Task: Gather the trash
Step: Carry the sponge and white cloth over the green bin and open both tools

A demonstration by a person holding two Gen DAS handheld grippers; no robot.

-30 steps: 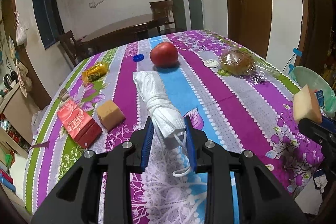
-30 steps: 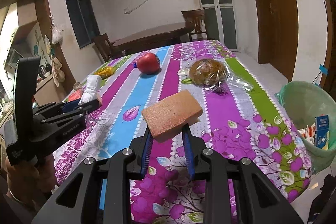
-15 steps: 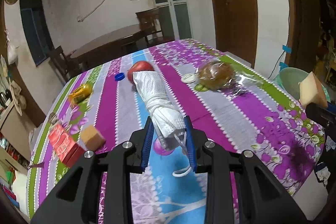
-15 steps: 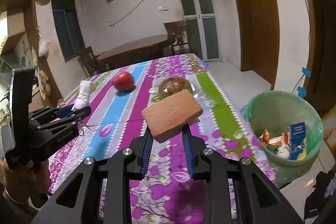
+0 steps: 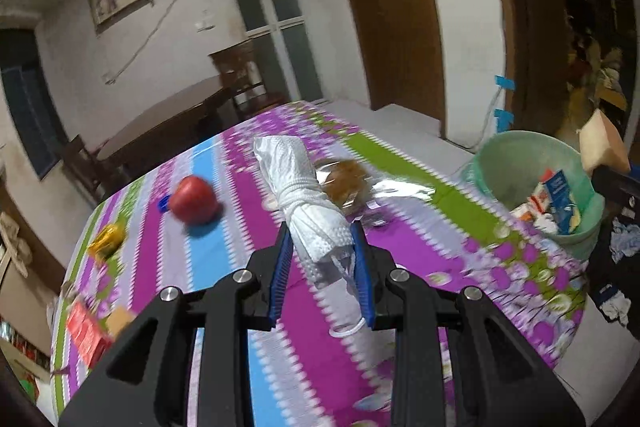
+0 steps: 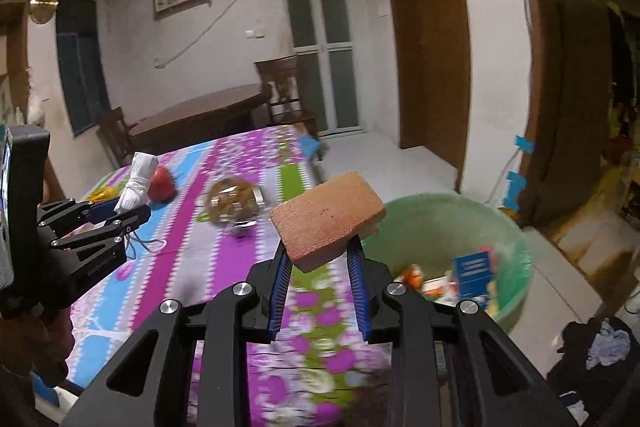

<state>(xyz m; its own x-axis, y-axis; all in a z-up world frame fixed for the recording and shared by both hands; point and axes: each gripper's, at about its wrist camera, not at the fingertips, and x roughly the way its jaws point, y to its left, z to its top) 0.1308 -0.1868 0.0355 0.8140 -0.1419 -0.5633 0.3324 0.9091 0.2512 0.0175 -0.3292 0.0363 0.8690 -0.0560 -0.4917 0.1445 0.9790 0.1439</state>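
My left gripper (image 5: 322, 247) is shut on a rolled white face mask (image 5: 304, 195), whose ear loop dangles below the pads, above the striped flowered tablecloth (image 5: 224, 251). My right gripper (image 6: 318, 255) is shut on an orange-brown sponge (image 6: 326, 223) held in the air near the table's right edge. A green-lined trash bin (image 6: 440, 227) with cartons and scraps inside stands on the floor just right of the table; it also shows in the left wrist view as the bin (image 5: 516, 163), with the sponge (image 5: 604, 145) above its rim. The left gripper with the mask (image 6: 136, 183) appears at the left of the right wrist view.
On the table lie a red apple (image 5: 194, 201), a bagged bun (image 5: 344, 177), a blue cap (image 5: 163, 203), a yellow wrapper (image 5: 106, 241), a red carton (image 5: 86, 331) and a tan block (image 5: 120, 321). Dark clothes (image 6: 600, 347) lie on the floor by the bin. A dark table and chairs stand behind.
Both grippers have swung to the right and risen a little, each keeping its load. The bin has come into fuller view, and the sponge now hangs by its rim.
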